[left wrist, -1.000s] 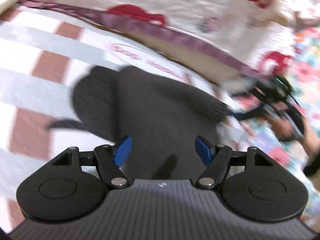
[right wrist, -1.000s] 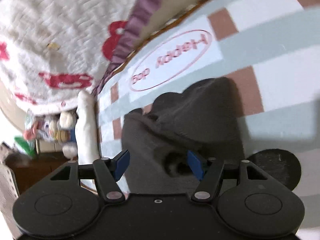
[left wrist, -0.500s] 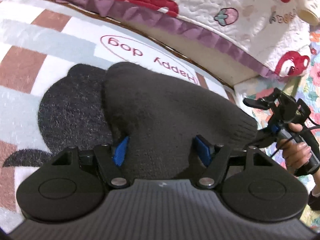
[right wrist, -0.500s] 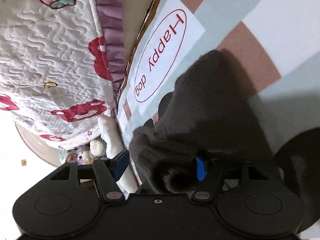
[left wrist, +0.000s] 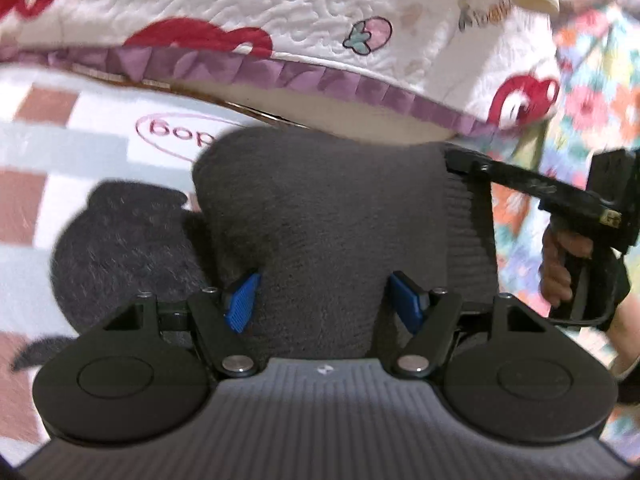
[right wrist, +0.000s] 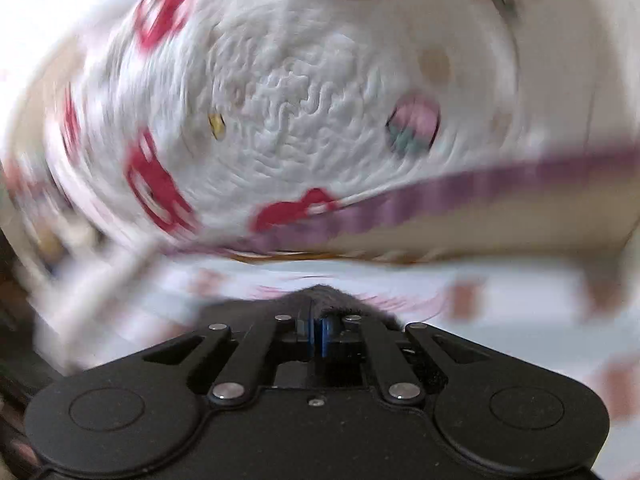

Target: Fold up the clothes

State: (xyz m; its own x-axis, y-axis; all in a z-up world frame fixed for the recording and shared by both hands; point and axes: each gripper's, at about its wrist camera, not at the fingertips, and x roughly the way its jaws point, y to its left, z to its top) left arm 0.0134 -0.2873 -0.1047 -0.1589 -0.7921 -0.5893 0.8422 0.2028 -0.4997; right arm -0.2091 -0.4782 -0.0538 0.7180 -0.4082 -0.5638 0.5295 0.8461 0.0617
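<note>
Right gripper [right wrist: 318,334] has just snapped closed, clenching the ribbed edge of the dark grey knit garment [left wrist: 320,220] lifted off the patterned mat [left wrist: 60,148], while the left gripper [left wrist: 324,300] gapes wide around its near bulk, so folding looks barely begun.

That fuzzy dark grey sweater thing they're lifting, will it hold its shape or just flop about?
Most likely it flops: the dark grey knit garment already hangs in a soft, rounded fold where the right gripper pinches its ribbed edge. It is probably not slippery, since the surface looks fuzzy. It seems fairly light, as one small pinch holds that edge up, while the left gripper stands open around it.
</note>
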